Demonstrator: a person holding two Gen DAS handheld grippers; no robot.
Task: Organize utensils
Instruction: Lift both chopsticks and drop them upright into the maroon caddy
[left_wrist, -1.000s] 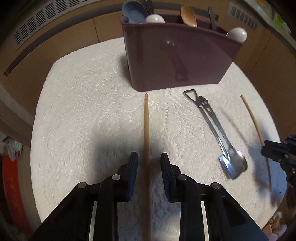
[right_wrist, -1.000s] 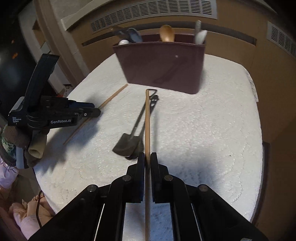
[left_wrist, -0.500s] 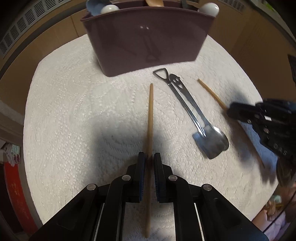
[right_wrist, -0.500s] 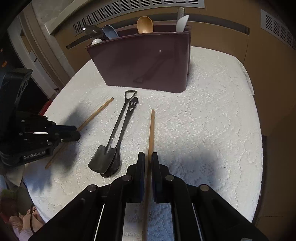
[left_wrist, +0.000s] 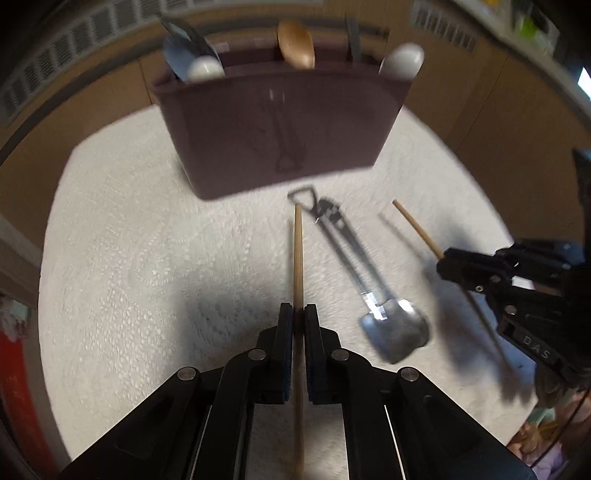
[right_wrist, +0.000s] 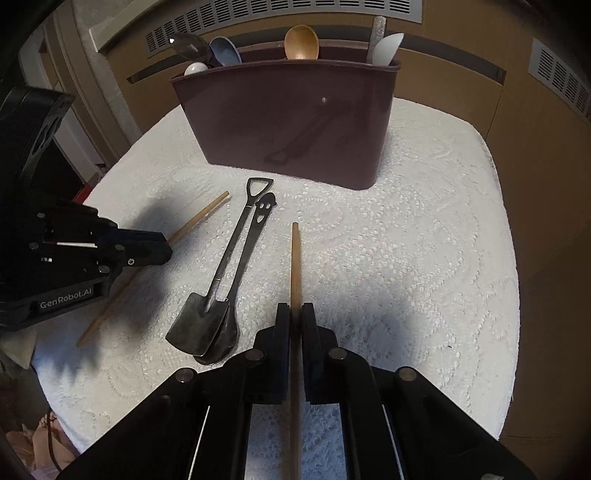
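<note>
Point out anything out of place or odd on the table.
Nothing is spilled or broken. The metal spoon and shovel-shaped utensil lie stacked loose on the white cloth outside the maroon holder. Each gripper, left and right, is shut on one chopstick.

Home dining or kitchen corner.
A white lace-patterned cloth (right_wrist: 424, 258) covers the surface; a maroon utensil caddy (right_wrist: 295, 122) of spoons stands at top centre, with tan panelling and slatted vents (right_wrist: 295, 7) behind.

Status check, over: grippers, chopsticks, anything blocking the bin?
Left hand-held gripper shut on chopstick. Right likewise, other chopstick. Metal spoons lie before the bin.
</note>
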